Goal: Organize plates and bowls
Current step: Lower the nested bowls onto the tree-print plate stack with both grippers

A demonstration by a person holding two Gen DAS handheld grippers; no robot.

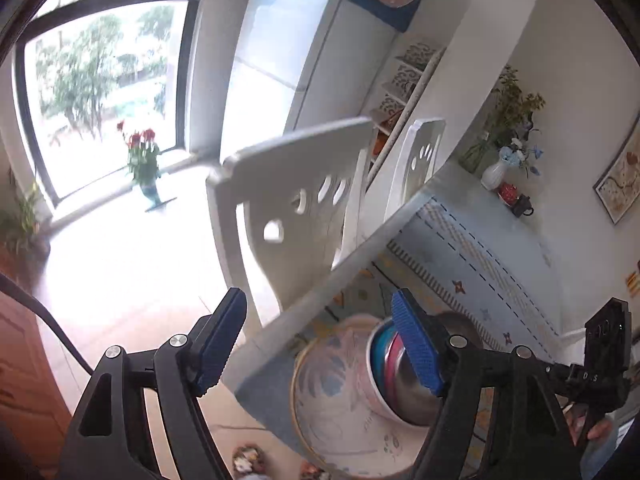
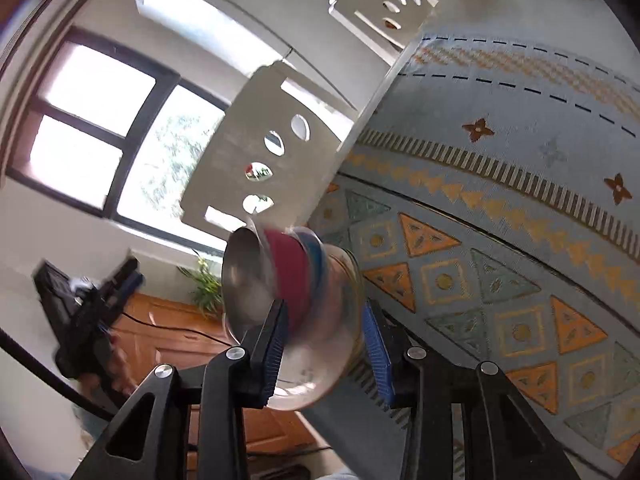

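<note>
Nesting is largely done, judging by the stack: a steel bowl [image 2: 248,280] sits innermost, then a red bowl [image 2: 286,276] and a blue bowl [image 2: 314,254], all inside a pale patterned bowl [image 2: 340,320]. In the right wrist view this stack looks tipped on its side at the near edge of the worktop [image 2: 500,200], which is covered by a blue cloth with orange triangles. The right tool [image 2: 326,340] has its blue pads on either side of the stack; motion blur hides the contact, so I cannot tell whether they pinch the outer bowl or merely flank it.

From the left wrist view, the same nested bowls appear resting on a large plate [image 1: 332,408] with a gold rim and a faint leaf pattern. The left tool [image 1: 320,344] is spread wide with nothing between its pads; one pad overlaps the bowls in the picture, but contact cannot be confirmed. White chairs [image 1: 296,200] stand beside the worktop.

The step in hand seems to be setting the bowl stack in its place on the plate. Next, the stack likely needs to be steadied upright and centred, since a tilted steel bowl could slide out near the worktop's edge.
</note>
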